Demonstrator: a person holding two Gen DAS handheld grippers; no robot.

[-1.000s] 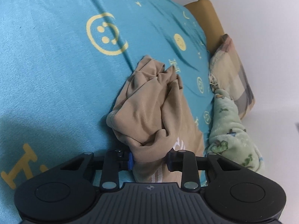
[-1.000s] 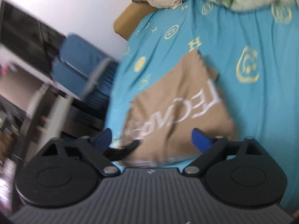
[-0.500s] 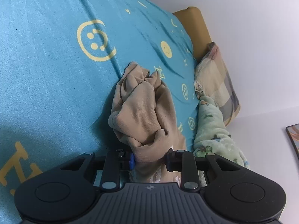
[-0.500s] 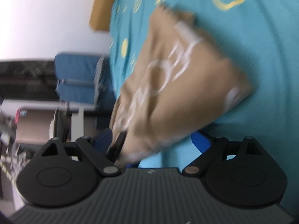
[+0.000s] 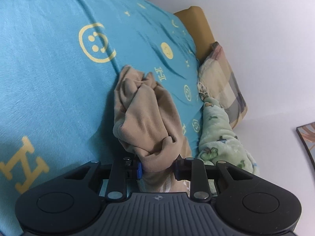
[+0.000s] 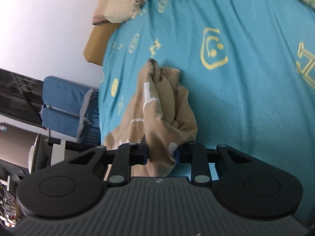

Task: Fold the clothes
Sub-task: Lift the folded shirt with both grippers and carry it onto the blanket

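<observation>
The right gripper (image 6: pixel 161 154), gaping a second ago, is closing on the tan shirt (image 5: pixel 145 118) bunched on the blue bedsheet (image 5: pixel 49 78); the left gripper (image 5: pixel 157 168) stays clamped on it; both ends held, ready for spreading.
</observation>
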